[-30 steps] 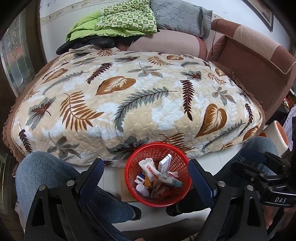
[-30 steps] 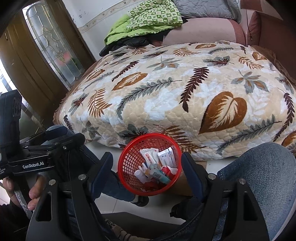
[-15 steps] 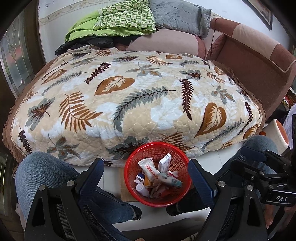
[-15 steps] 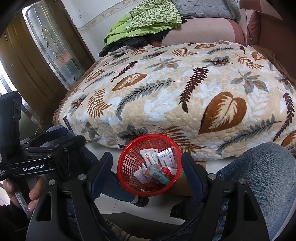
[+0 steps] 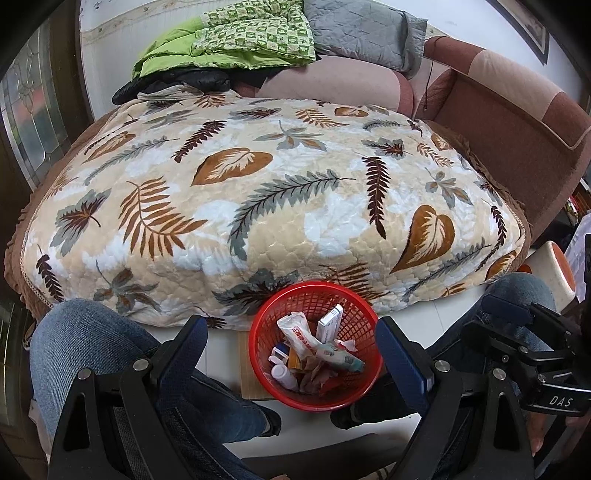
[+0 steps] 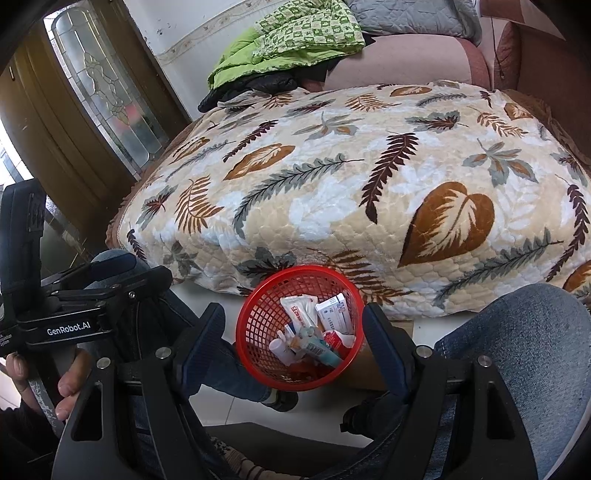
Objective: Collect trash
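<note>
Nearest the cameras, both tools hang idle above the person's knees. The left hand-held gripper point(image 5: 291, 354) stands wide with nothing between its blue pads. The right hand-held gripper point(image 6: 293, 338) is spread somewhat less, likewise empty. Neither touches anything.

Just beyond, on the pale floor between the person's feet, sits the red mesh basket point(image 5: 258, 350), upright against the edge of the leaf-print quilt point(image 5: 258, 206). It holds the collected trash: a squeezed white tube point(image 5: 301, 334), a small carton point(image 5: 330, 322) standing on end, a teal-capped tube point(image 5: 341, 357), a little white bottle point(image 5: 284, 376) and crumpled wrappers; finer items at the bottom are too jumbled to identify.

Handling judgement: all contents appear light. The tubes are soft and will flatten under pressure, so grip them across the middle. The carton is stiff but crushable; take it by its narrow faces. The basket is probably thin, springy plastic; pinch its rim rather than span it.

Farther back, the quilt surface shows no loose litter. Behind it lie a green blanket point(image 5: 240, 40), a grey quilted cover point(image 5: 362, 33) and a brown sofa point(image 5: 517, 110).
</note>
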`<action>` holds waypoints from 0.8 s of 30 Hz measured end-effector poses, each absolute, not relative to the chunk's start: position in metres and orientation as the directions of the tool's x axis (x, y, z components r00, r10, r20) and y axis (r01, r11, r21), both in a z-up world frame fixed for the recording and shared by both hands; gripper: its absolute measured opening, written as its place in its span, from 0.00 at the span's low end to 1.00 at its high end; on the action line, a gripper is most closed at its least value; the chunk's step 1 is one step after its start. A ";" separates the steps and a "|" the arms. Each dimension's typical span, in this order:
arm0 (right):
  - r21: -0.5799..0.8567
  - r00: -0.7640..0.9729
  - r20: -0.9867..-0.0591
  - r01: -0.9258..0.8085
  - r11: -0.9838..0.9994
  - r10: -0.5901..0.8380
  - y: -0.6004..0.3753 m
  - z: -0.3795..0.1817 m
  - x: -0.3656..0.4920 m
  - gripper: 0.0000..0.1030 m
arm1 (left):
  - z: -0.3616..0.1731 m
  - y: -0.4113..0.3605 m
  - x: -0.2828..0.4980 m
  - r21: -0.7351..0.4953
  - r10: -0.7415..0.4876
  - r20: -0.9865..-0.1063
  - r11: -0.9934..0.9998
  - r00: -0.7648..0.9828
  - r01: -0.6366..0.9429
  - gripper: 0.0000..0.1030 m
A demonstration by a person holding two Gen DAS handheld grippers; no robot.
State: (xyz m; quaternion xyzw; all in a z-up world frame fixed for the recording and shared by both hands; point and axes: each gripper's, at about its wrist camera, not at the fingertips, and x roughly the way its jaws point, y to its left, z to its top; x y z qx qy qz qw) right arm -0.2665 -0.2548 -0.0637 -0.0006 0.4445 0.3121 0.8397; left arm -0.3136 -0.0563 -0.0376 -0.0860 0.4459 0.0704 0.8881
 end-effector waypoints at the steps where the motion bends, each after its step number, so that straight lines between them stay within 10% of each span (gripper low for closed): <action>1: 0.277 0.411 -0.746 -0.525 0.805 0.524 -0.255 -0.064 -0.266 0.73 | -0.037 -0.056 -0.314 -0.087 0.052 -0.804 0.975 0.592 -0.204 0.91; 24: 0.283 0.402 -0.753 -0.516 0.808 0.521 -0.254 -0.070 -0.265 0.74 | -0.040 -0.056 -0.313 -0.058 0.078 -0.805 0.976 0.588 -0.209 0.91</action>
